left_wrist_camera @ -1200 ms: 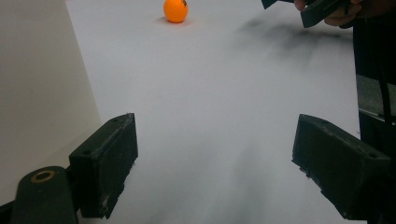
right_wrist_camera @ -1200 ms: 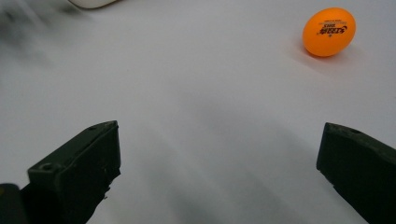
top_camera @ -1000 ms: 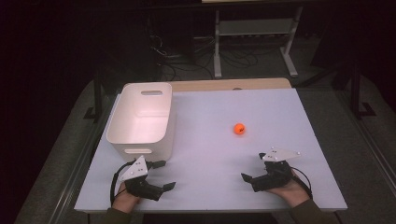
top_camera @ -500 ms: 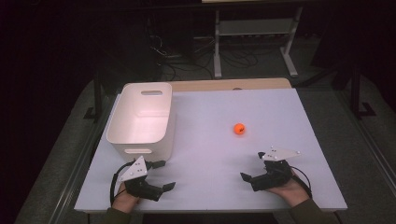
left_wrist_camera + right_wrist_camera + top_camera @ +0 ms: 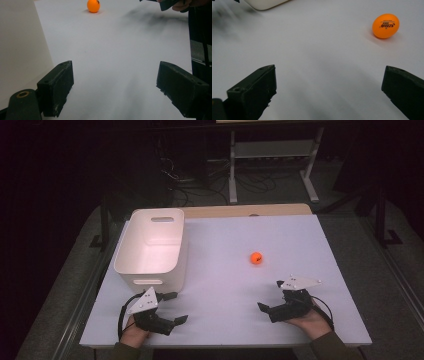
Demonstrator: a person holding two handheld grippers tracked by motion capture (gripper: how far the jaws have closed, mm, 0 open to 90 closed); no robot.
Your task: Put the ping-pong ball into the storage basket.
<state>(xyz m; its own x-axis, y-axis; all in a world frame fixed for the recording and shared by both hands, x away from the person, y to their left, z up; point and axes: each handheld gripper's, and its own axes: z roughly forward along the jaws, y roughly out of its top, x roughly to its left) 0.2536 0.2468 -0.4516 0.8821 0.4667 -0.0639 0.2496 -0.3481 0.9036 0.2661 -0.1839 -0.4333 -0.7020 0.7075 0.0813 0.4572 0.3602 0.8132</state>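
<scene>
The orange ball (image 5: 256, 258) sits alone on the white worktop (image 5: 225, 285), right of the white bin (image 5: 150, 247). Both grippers rest near the front edge, jaws wide apart and holding nothing. The right gripper (image 5: 272, 310) is nearer the ball, and the left gripper (image 5: 172, 322) sits just in front of the bin. No grab has begun. The next move looks like reaching the right gripper forward and closing gently, since the ball may roll.

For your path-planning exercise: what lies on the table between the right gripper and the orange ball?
Nothing: bare white table lies between the open right gripper and the orange ball, as the high view and the right gripper view show.
</scene>
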